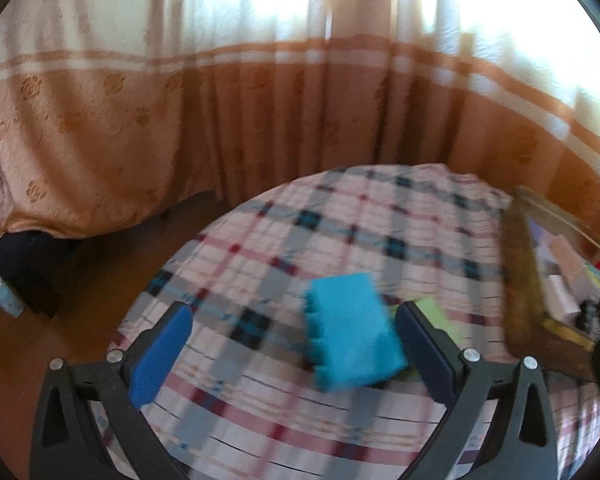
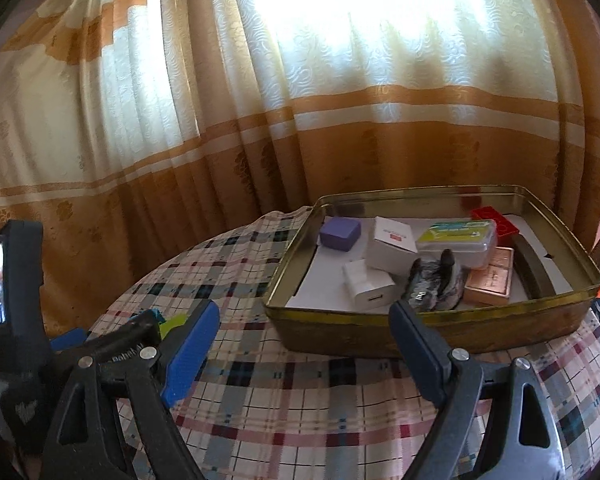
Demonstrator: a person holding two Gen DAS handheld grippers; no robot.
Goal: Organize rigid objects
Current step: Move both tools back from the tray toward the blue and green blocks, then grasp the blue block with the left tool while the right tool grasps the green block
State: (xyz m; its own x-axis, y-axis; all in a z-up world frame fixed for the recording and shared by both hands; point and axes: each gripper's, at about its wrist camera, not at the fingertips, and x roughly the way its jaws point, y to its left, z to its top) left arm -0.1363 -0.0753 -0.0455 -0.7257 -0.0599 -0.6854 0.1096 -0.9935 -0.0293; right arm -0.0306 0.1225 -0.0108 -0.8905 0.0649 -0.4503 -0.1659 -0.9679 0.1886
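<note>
Closest to me, my left gripper [image 1: 292,344] stands wide open over the plaid tablecloth [image 1: 340,216], nothing held — the teal block [image 1: 350,334] lies on the cloth between its pads, nearer the right pad [image 1: 424,344], with no contact I can make out through the blur. A light green piece [image 1: 436,312] sits just beside and partly behind the block. The block looks like rigid moulded plastic with a notched left side; I judge it light and stiff, probably a little slick, so I would close on its two long flat faces rather than the toothed edge. My right gripper [image 2: 304,344] is also spread wide and empty, hanging over bare cloth just short of the near wall of the brass-coloured tin tray [image 2: 432,324]. Inside the tray sit a white charger [image 2: 366,286], a white box [image 2: 392,248], a purple case [image 2: 340,233], a clear-lidded plastic box [image 2: 456,240], a dark crumpled-looking object I cannot identify [image 2: 436,284], a pink flat box [image 2: 490,276] and a red piece [image 2: 496,220] at the back. Open floor in the tray remains along its left side and right end. The near wall stands up, so anything carried in must clear that rim. To the left the round table's edge [image 1: 172,256] falls away to the floor — little margin there. The curtain [image 2: 260,120] hangs close behind.
</note>
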